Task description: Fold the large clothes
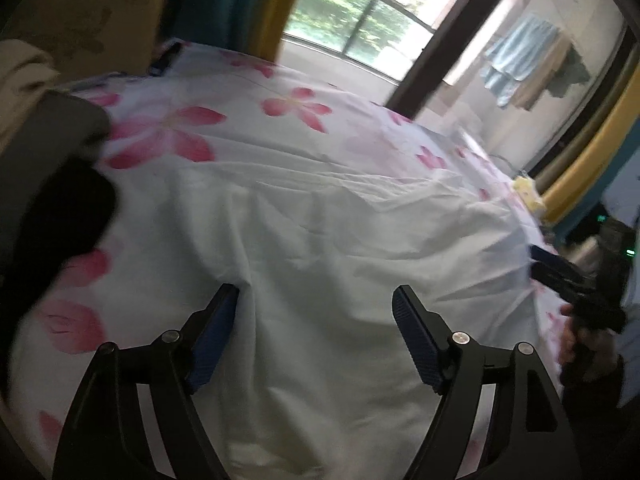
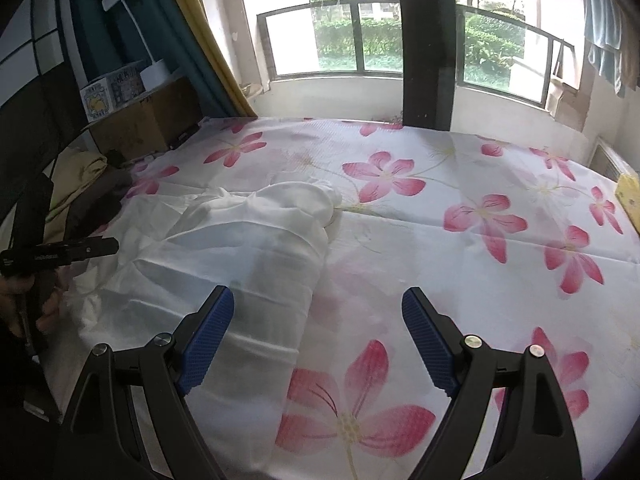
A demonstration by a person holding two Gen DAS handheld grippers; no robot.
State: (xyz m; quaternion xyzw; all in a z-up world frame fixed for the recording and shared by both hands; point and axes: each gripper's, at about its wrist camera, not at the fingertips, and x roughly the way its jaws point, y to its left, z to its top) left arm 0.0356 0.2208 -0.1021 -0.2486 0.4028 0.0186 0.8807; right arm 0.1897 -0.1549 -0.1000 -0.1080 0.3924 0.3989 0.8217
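Observation:
A large white garment [image 2: 240,248] lies partly spread and rumpled on a bed with a white sheet printed with pink flowers [image 2: 480,216]. In the left wrist view the garment [image 1: 320,248] fills the middle. My left gripper [image 1: 316,304] is open and empty just above the cloth; it also shows at the left edge of the right wrist view [image 2: 96,248]. My right gripper [image 2: 318,304] is open and empty above the garment's right edge. It shows in the left wrist view [image 1: 560,272] at the right, held by a hand.
A pile of dark and beige clothes [image 2: 84,192] lies at the bed's left side. A cardboard box [image 2: 148,120] with a white lamp [image 2: 154,72] stands behind it. A window [image 2: 360,40] and dark post [image 2: 428,40] lie beyond the bed. A yellow item [image 2: 628,196] sits at the right edge.

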